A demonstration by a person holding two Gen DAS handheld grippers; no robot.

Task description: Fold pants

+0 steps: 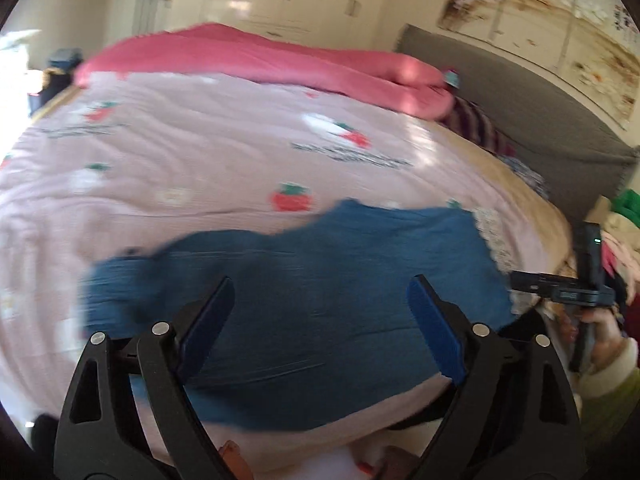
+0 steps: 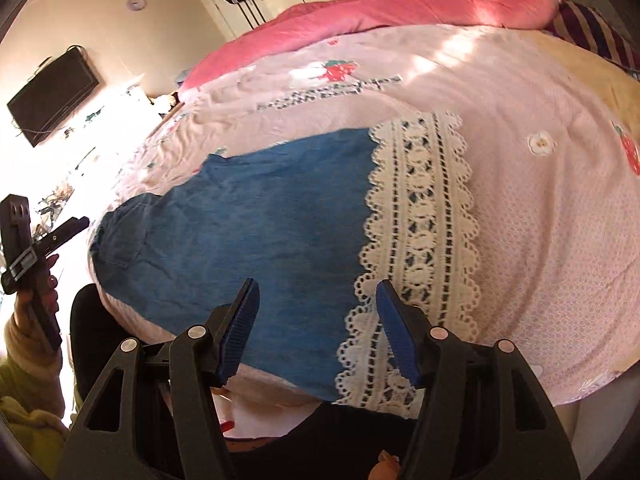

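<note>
Blue denim pants (image 1: 304, 304) lie flat on the pink strawberry-print bedspread (image 1: 200, 140) near the bed's front edge. Their white lace hem (image 2: 420, 240) shows in the right wrist view, to the right of the denim (image 2: 256, 240). My left gripper (image 1: 320, 320) is open and empty, above the middle of the pants. My right gripper (image 2: 318, 320) is open and empty, above the seam between denim and lace. The right gripper's body also shows at the right edge of the left wrist view (image 1: 576, 292); the left one shows at the left edge of the right wrist view (image 2: 28, 256).
A rolled pink quilt (image 1: 280, 64) lies across the far side of the bed. A grey headboard (image 1: 520, 112) and striped pillow (image 1: 476, 124) are to the right. A wall TV (image 2: 52, 96) hangs at left. Clothes (image 1: 624, 216) are piled beside the bed at right.
</note>
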